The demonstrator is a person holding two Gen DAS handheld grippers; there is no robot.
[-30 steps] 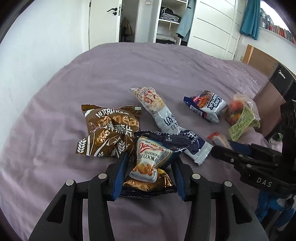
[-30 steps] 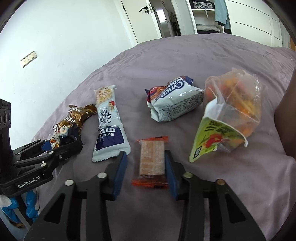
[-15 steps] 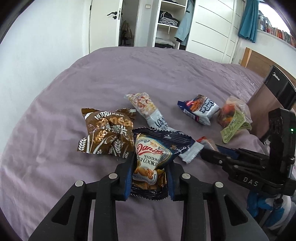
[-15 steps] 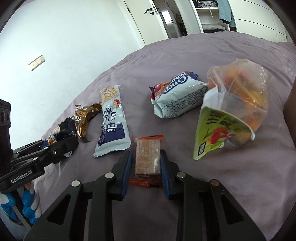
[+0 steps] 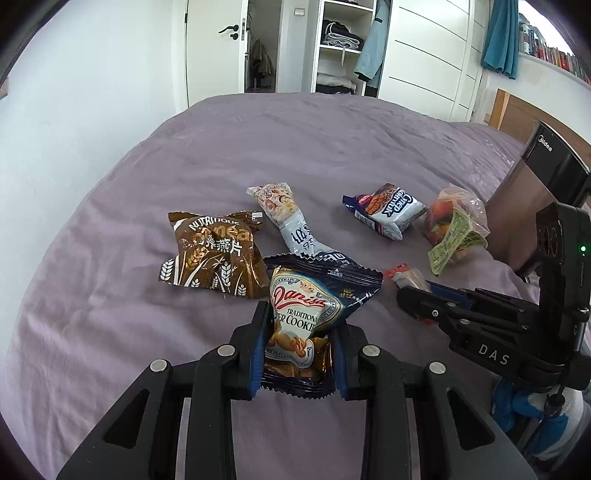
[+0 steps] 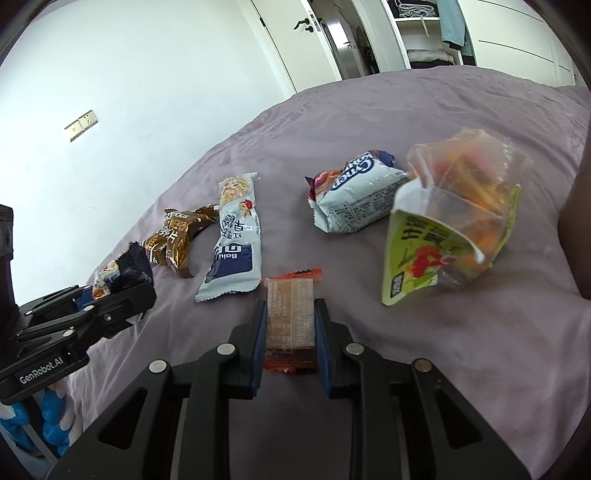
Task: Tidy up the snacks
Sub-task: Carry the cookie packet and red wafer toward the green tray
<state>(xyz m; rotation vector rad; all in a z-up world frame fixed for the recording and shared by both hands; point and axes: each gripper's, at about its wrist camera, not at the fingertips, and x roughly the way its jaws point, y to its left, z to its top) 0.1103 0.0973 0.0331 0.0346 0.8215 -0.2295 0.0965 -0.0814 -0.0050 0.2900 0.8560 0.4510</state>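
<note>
Your left gripper [image 5: 299, 354] is clenched on the cookie packet [image 5: 310, 314], your right gripper [image 6: 290, 338] on the wafer bar [image 6: 290, 314], both low over the purple bedspread [image 5: 258, 155]. Lift each straight up, clear of the neighbouring long white packet [image 6: 236, 236], without squeezing harder and crushing the contents.

Soft, even daylight fills both my views; nothing is dim. From my left wrist the brightest patch sits top right, by the teal curtain [image 5: 500, 35]. Shadows on the purple bedspread [image 5: 258, 147] are faint, darkest right under the snack packets. The brown oat packet [image 5: 214, 254] throws small glints of glare. Both pictures are sharp, though the fisheye bends the door frames and blackens the corners.
</note>
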